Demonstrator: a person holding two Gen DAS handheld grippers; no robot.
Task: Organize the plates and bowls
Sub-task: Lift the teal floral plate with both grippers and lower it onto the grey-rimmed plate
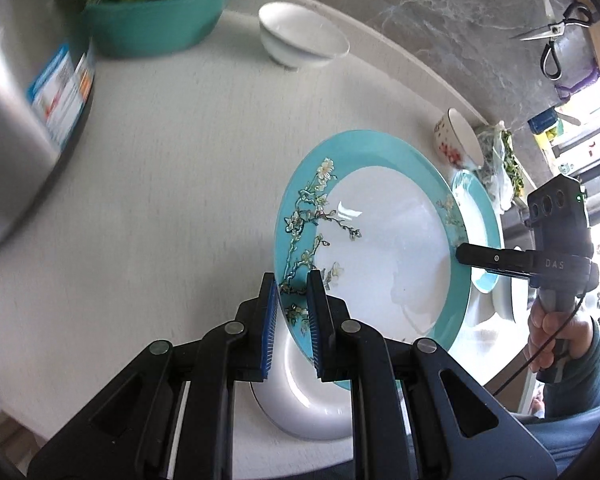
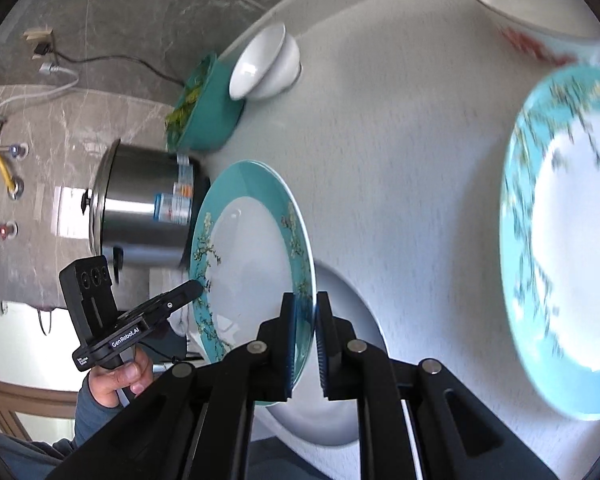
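A teal-rimmed floral plate [image 1: 380, 240] is held tilted above a plain white plate [image 1: 300, 400] on the table. My left gripper [image 1: 292, 284] is shut on its near rim. My right gripper [image 2: 304, 304] is shut on the opposite rim [image 2: 300, 264]; it shows in the left wrist view [image 1: 466, 254] too. A second teal floral plate [image 2: 564, 248] lies flat to the right. A plain white bowl [image 1: 300, 36] and a white bowl with red flowers [image 1: 456, 140] stand farther back.
A steel pot [image 1: 24, 112] stands at the left, with a teal basin of greens [image 1: 156, 12] behind it. Bagged greens [image 1: 504, 168] lie at the table's far right edge. Scissors [image 1: 552, 36] hang on the marble wall.
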